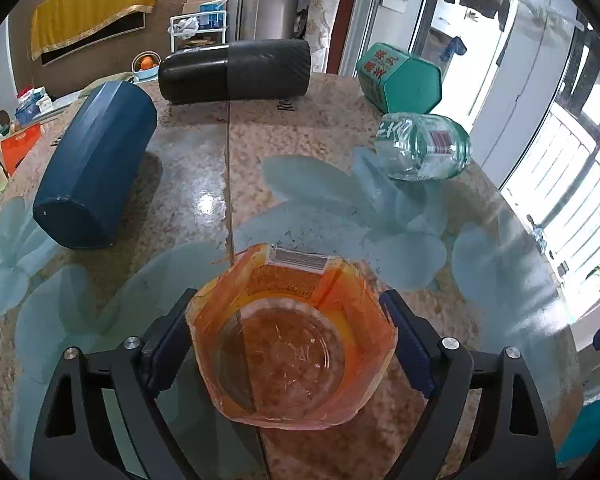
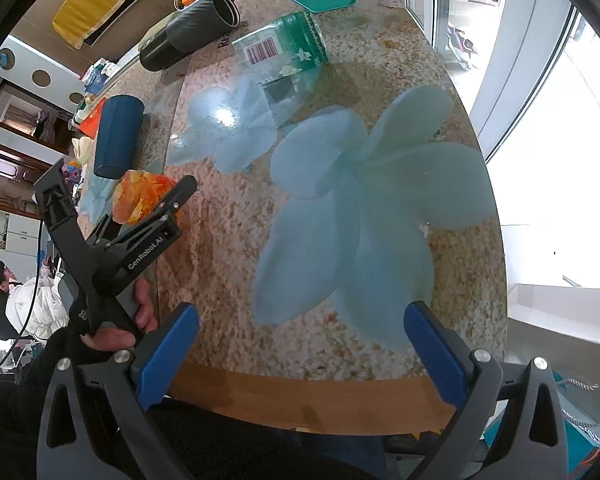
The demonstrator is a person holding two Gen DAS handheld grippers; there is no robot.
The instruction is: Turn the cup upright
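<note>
Left wrist, one orange cup (image 1: 292, 344) in left gripper (image 1: 290, 338), four containers lying.

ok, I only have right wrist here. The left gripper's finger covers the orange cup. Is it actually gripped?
Observer: Yes. In the left wrist view the orange cup sits between the left gripper, with both pads against its sides.
Operator: Which end faces that camera?
Observer: A round glass base shows in the middle of the eight-sided outline. I cannot tell whether I am seeing it through the mouth or from underneath.
Operator: Any markings?
Observer: A barcode sticker on its far wall.
</note>
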